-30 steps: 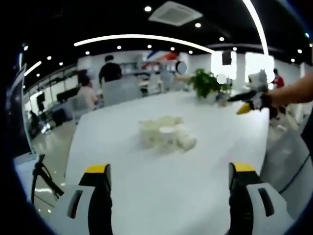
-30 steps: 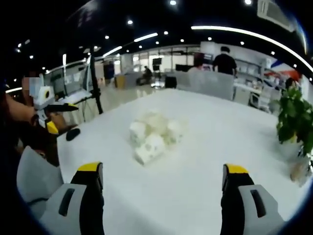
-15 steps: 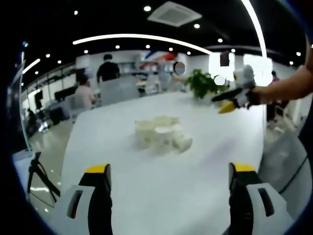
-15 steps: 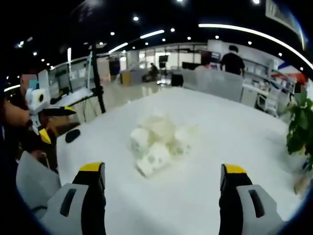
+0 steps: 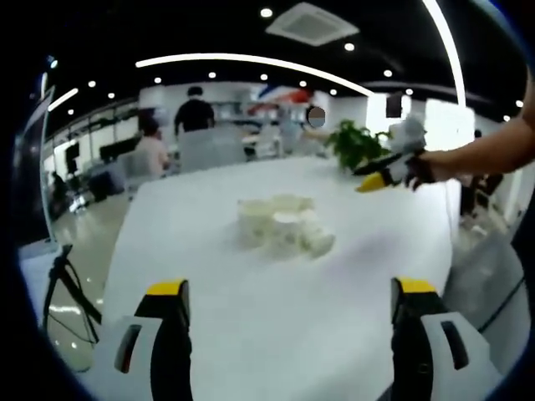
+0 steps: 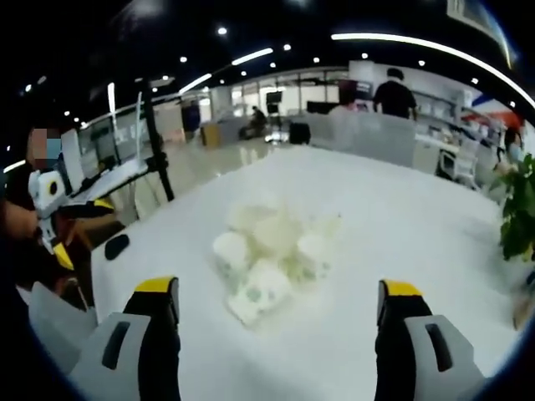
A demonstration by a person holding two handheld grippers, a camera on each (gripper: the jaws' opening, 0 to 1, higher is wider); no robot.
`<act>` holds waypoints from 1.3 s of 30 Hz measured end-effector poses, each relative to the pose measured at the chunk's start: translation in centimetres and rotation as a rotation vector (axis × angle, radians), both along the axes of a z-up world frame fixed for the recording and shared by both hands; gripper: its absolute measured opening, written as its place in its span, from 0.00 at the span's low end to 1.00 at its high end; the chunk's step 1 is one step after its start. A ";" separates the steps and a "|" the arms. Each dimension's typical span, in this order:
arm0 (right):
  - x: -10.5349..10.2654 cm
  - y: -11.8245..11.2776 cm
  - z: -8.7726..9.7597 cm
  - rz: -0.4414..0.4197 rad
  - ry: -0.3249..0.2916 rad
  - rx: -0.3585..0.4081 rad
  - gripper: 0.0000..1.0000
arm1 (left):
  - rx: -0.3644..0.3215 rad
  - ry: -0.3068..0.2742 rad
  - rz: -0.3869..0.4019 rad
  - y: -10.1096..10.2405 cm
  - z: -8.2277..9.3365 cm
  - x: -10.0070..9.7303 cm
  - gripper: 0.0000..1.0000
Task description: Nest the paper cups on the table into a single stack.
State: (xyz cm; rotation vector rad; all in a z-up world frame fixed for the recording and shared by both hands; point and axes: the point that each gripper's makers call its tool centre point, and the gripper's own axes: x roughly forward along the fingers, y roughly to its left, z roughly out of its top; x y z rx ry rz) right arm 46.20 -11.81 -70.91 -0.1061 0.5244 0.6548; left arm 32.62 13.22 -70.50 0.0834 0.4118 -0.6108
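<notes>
Smooth, glossy white tabletop, rounded at its corners, faintly mirroring the ceiling lights. Near its middle, a loose huddle of pale paper cups: short tapered cylinders, matte cream, rims thin and round. In the left gripper view, some upright with open mouths up, one tipped on its side at the right edge of the huddle. In the right gripper view, same paper cups bunched and touching, the nearest one lying on its side with faint greenish print on its wall; too blurred to count or to tell whether any sits inside another. Nothing visible inside the open mouths.

Left gripper low in its own view, fingers spread wide apart, empty; black inner faces, yellow caps at the tips, grey-white plastic shells below. Cups well ahead of it, between the lines of the two fingers.

Right gripper likewise held wide apart and empty, same yellow-capped black fingers, cups ahead and near, not touched. Also seen from the left gripper view at upper right, above the tabletop's far side, at the end of a bare forearm, yellow tip pointing toward the cups.

Leafy green potted plant at the tabletop's far edge. Small dark oval object lying flat near the tabletop's left edge in the right gripper view; cannot tell what.
</notes>
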 end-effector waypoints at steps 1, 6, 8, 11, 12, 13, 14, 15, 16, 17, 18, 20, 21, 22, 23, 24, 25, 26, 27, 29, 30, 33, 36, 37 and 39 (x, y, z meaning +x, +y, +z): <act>0.4 0.1 0.0 -0.006 -0.005 0.005 0.96 | 0.010 0.003 -0.002 0.1 -0.2 0.0 0.98; 1.5 0.4 -1.0 -0.023 0.018 -0.015 0.96 | 0.017 0.008 -0.004 0.1 -0.5 0.1 0.99; 1.8 0.8 -1.7 -0.023 0.047 -0.006 0.96 | 0.014 0.010 -0.001 0.1 -0.5 0.2 0.99; 2.2 1.3 -2.5 -0.027 0.061 -0.005 0.95 | 0.011 0.014 0.003 0.2 -0.7 0.3 0.99; 2.3 1.4 -2.7 -0.029 0.069 0.000 0.94 | 0.012 0.015 0.004 0.3 -0.7 0.3 0.99; 2.4 1.6 -3.0 -0.035 0.080 0.010 0.93 | 0.012 0.015 0.005 0.3 -0.7 0.3 0.99; 2.5 1.8 -3.1 -0.034 0.075 0.013 0.91 | 0.011 0.017 0.006 0.3 -0.8 0.4 0.99; 2.6 1.9 -3.2 -0.035 0.077 0.016 0.89 | 0.011 0.018 0.007 0.4 -0.8 0.4 0.99; 2.7 2.1 -3.6 -0.036 0.093 0.015 0.88 | 0.012 0.018 0.007 0.4 -0.8 0.4 0.99; 2.8 2.3 -3.8 -0.038 0.097 0.016 0.88 | 0.012 0.020 0.008 0.5 -0.9 0.4 0.99; 2.9 2.4 -3.9 -0.036 0.101 0.019 0.87 | 0.012 0.022 0.009 0.6 -0.9 0.3 0.99; 3.0 3.2 -4.6 -0.020 0.136 0.040 0.85 | 0.014 0.026 0.014 0.7 -1.1 0.3 0.99; 2.9 3.7 -4.8 -0.011 0.158 0.057 0.83 | 0.014 0.028 0.016 0.8 -1.2 0.3 0.99; 3.0 3.8 -5.1 -0.009 0.167 0.057 0.82 | 0.013 0.031 0.018 0.9 -1.3 0.3 0.98; 3.3 4.0 -5.4 -0.008 0.167 0.045 0.82 | 0.014 0.034 0.019 0.9 -1.4 0.2 0.98; 3.3 4.1 -5.6 -0.002 0.171 0.037 0.80 | 0.015 0.036 0.020 0.9 -1.5 0.2 0.98; 3.3 4.4 -6.0 0.003 0.184 0.034 0.78 | 0.016 0.039 0.021 0.9 -1.5 0.2 0.98; 3.2 4.5 -6.3 0.007 0.197 0.034 0.76 | 0.016 0.040 0.021 1.0 -1.6 0.2 0.98; 3.3 4.7 -6.6 0.006 0.204 0.030 0.75 | 0.015 0.043 0.023 1.0 -1.7 0.2 0.98; 3.4 4.8 -7.3 0.008 0.215 0.020 0.74 | 0.015 0.046 0.024 1.0 -1.8 0.2 0.98; 3.3 4.9 -7.7 0.007 0.234 0.019 0.72 | 0.016 0.049 0.024 1.0 -1.9 0.2 0.98; 3.4 5.1 -8.4 -0.006 0.261 0.021 0.68 | 0.017 0.053 0.024 0.9 -2.0 0.1 0.98; 3.4 5.3 -8.8 -0.029 0.295 0.032 0.62 | 0.017 0.059 0.026 1.0 -2.2 -0.1 0.98; 3.4 5.4 -9.1 -0.038 0.315 0.042 0.62 | 0.018 0.060 0.026 1.0 -2.2 -0.1 0.98; 3.6 5.5 -9.4 -0.049 0.328 0.051 0.61 | 0.020 0.063 0.028 1.0 -2.3 -0.3 0.98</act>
